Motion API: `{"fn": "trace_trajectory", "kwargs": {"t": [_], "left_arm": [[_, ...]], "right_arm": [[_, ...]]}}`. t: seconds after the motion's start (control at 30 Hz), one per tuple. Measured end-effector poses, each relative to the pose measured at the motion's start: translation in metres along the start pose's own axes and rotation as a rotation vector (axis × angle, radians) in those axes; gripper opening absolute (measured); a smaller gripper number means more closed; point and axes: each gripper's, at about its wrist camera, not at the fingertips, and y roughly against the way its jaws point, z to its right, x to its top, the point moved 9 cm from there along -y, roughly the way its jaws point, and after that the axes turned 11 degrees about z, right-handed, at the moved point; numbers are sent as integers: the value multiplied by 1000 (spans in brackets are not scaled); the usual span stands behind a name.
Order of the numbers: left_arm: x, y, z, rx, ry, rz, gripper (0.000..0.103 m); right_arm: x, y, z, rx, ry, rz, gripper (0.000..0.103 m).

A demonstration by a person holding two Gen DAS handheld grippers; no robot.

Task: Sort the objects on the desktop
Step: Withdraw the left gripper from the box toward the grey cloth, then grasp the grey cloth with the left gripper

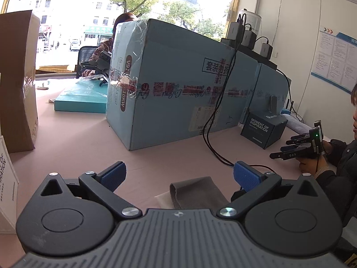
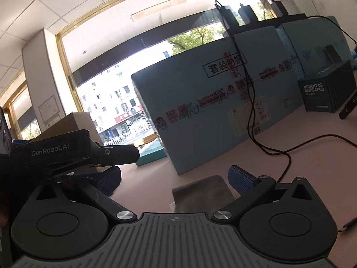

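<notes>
Both tongs agape, grey cloth half hidden beneath.

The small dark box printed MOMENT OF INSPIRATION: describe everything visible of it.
The small dark box is a dark navy, cardboard-looking cube with white lettering "MOMENT OF INSPIRATION" and a row of diagonal marks on one face; the right wrist view shows fine ribbed lines on its side. It stands upright on the pink table, close by the large light-blue carton. Whether they touch is unclear.
</notes>
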Motion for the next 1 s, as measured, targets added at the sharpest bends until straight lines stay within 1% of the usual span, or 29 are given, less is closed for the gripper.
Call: {"fn": "trace_trajectory", "kwargs": {"t": [0.07,0.13,0.17,0.2,0.23,0.37,0.47,0.53,0.63,0.77,1.0], "left_arm": [[-6,-9,-2,-2,13,-2,103],[-14,-18,-6,-14,33,2,103],[-18,-23,-8,-22,44,2,103],[-23,-27,-13,-41,63,-8,103],[-27,-30,-18,-44,81,-21,103],[-44,-44,-44,-1,140,-68,103],[-53,-49,-58,31,138,-57,103],[-58,-52,-63,55,138,-58,103],[-63,-54,-65,42,166,-78,103],[-67,-54,-66,41,172,-85,103],[-69,-55,-74,43,224,-91,103]], "right_arm": [[4,2,10,-31,-48,15,103],[3,1,15,-38,-53,13,103],[0,-1,16,-45,-55,-2,103],[-3,-3,16,-50,-50,-19,103],[-3,-3,16,-52,-40,-17,103],[-4,-3,14,-57,1,-11,103],[-5,-4,14,-62,28,-6,103],[-4,-3,18,-75,8,-6,103],[-5,-3,24,-101,6,-15,103],[-9,-6,28,-146,61,-34,103],[-10,-6,39,-147,-5,-66,103]]}}
